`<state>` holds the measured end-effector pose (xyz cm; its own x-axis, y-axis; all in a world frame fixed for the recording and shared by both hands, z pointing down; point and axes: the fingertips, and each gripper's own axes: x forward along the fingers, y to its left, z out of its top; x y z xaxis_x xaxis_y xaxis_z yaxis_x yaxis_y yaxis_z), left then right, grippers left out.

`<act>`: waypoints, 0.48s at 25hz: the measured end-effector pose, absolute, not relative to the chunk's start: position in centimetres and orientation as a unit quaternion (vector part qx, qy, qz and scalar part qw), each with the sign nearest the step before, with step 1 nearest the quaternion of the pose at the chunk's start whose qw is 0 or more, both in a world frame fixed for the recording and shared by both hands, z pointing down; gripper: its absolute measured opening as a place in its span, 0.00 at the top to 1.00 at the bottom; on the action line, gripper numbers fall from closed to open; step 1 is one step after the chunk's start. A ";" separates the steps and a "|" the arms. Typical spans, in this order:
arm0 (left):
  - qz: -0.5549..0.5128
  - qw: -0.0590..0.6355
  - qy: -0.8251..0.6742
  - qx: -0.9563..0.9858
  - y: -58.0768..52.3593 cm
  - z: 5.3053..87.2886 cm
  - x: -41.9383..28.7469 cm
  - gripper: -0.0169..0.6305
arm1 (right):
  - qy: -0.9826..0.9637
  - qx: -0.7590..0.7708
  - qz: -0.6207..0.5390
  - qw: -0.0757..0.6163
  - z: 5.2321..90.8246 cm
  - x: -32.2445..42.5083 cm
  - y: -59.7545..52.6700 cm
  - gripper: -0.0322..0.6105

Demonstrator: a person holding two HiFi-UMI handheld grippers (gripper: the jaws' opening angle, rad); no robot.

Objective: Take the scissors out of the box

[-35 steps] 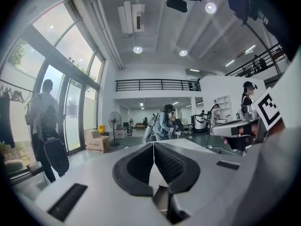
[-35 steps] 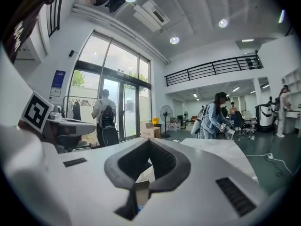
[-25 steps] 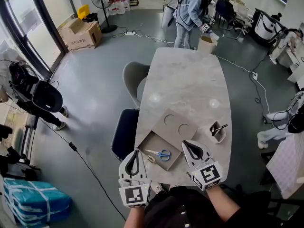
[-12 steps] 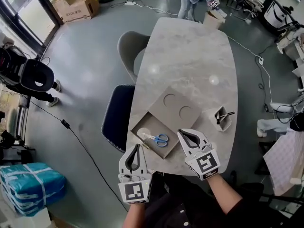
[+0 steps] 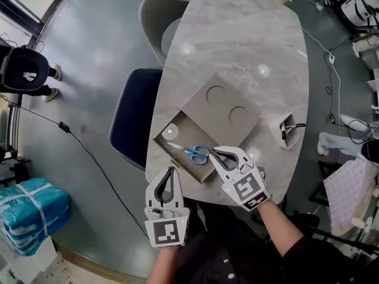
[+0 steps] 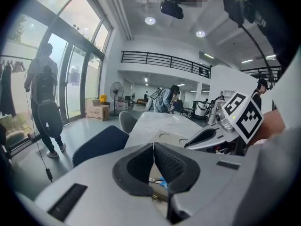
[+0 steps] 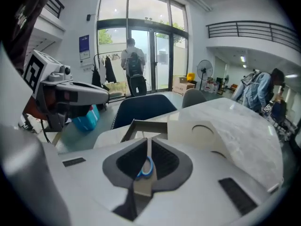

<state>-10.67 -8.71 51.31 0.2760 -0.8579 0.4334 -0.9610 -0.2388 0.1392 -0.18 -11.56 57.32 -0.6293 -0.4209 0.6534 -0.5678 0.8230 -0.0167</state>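
Observation:
Scissors [image 5: 190, 152] with blue handles lie flat in an open shallow cardboard box [image 5: 177, 139] near the table's front edge. Its lid [image 5: 222, 108], with two round cut-outs, rests partly over the box's far side. My right gripper [image 5: 214, 151] is shut and holds nothing, its tips just right of the blue handles. In the right gripper view the scissors [image 7: 146, 167] show below the right gripper [image 7: 148, 140], with the box [image 7: 146, 126] beyond. My left gripper [image 5: 171, 169] hangs shut at the box's near corner. The left gripper [image 6: 154, 146] has the scissors [image 6: 160, 181] beneath it.
A white holder [image 5: 287, 129] with a dark tool stands on the table [image 5: 237, 34] to the right. A dark blue chair [image 5: 133, 117] and a grey chair [image 5: 155, 13] stand at the table's left side. A person [image 6: 44, 102] stands by the glass doors.
My right gripper has moved forward and left, up to the scissors' handles. The left gripper has hardly moved. The head view has tilted further down over the table.

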 end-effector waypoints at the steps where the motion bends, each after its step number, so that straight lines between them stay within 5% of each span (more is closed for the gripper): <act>1: 0.136 0.199 -0.587 0.773 -8.6 51.8 -10.6 0.95 | -0.895 0.261 0.121 0.340 58.2 -0.6 -11.1 0.89; 12: 0.154 0.231 -0.593 0.756 -8.2 56.3 -10.8 0.95 | -0.840 0.141 0.044 0.522 66.6 -2.7 -10.1 0.80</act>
